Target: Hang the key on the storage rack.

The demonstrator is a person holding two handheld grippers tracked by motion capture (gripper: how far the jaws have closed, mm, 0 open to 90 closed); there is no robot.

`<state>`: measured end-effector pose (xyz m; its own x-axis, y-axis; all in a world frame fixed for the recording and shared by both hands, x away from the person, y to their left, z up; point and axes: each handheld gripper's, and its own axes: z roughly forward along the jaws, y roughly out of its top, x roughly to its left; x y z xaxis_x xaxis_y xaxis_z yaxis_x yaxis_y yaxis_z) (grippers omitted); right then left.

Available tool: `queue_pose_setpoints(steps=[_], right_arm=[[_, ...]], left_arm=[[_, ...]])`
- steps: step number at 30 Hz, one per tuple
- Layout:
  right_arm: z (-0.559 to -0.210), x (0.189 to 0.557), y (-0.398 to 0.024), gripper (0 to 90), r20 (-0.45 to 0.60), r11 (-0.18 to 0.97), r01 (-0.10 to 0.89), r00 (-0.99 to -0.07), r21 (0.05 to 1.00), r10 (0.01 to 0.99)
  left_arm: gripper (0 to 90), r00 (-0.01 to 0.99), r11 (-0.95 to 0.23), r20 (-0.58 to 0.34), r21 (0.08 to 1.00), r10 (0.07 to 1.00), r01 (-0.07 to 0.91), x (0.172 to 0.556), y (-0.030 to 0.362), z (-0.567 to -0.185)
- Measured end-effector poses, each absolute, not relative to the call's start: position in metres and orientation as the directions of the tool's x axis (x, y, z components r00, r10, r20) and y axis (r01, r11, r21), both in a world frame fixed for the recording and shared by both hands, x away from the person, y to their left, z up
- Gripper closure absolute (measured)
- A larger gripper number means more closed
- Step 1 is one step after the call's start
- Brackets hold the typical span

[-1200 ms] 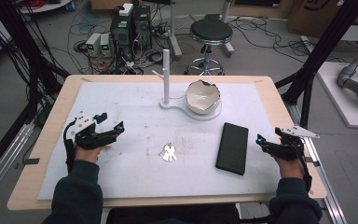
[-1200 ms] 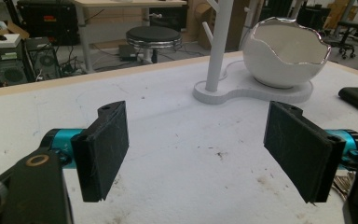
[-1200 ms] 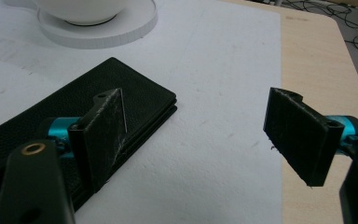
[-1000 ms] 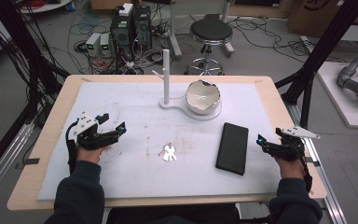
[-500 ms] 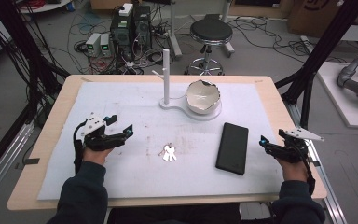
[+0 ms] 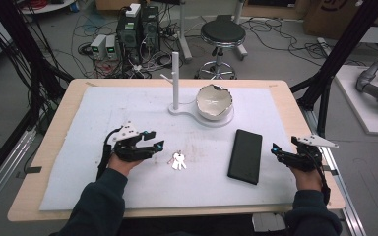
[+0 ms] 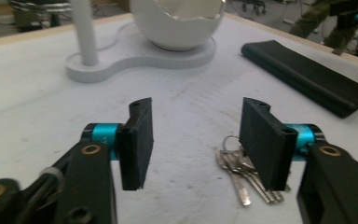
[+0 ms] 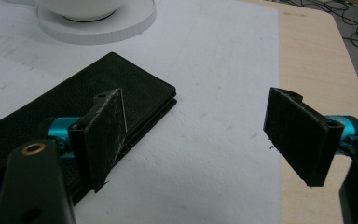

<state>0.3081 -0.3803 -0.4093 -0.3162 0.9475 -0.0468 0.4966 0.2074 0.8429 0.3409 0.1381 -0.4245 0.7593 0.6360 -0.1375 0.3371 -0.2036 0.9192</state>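
A small bunch of silver keys (image 6: pixel 178 160) lies on the white mat, near its middle. My left gripper (image 6: pixel 156 139) is just left of the keys, open, and its jaws have just been closing with nothing between them. In the left gripper view the keys (image 7: pixel 244 173) lie on the mat partly behind the right jaw, and the gap of the left gripper (image 7: pixel 199 140) holds only bare mat. A black wallet (image 6: pixel 246 156) lies flat to the right. My right gripper (image 6: pixel 275 152) is at the wallet's right side, open wide and empty. In the right gripper view the wallet (image 8: pixel 70 105) lies behind the left jaw.
A white stand with an upright post (image 6: pixel 175 77) and a broken-rimmed white bowl (image 6: pixel 215 102) on its base (image 6: pixel 187 114) sits at the back centre of the mat. The wooden table edge (image 6: pixel 320 191) runs close behind the right hand.
My left gripper has slid right across the mat toward the keys, and its jaws stand narrower than before. The right gripper has stayed put.
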Motion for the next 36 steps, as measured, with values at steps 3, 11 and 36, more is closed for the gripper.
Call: queue_pose_setpoints(steps=[3, 11, 36], right_arm=[[-0.409, 0.308, -0.380, 21.1, -0.047, 0.207, 0.496, -0.317, 0.843, 0.947], [-0.409, 0.308, -0.379, 21.2, -0.043, 0.206, 0.496, -0.319, 0.844, 0.947], [-0.408, 0.307, -0.380, 21.2, -0.039, 0.203, 0.497, -0.321, 0.844, 0.946]], left_arm=[[50.6, 0.770, -0.258, -0.130, 0.896, 0.624, 0.361, 0.340, 0.120, -0.430], [52.9, 0.779, -0.327, -0.121, 0.860, 0.615, 0.392, 0.341, 0.088, -0.439], [87.2, 0.722, -0.308, -0.225, 0.792, 0.654, 0.526, 0.350, 0.079, -0.447]])
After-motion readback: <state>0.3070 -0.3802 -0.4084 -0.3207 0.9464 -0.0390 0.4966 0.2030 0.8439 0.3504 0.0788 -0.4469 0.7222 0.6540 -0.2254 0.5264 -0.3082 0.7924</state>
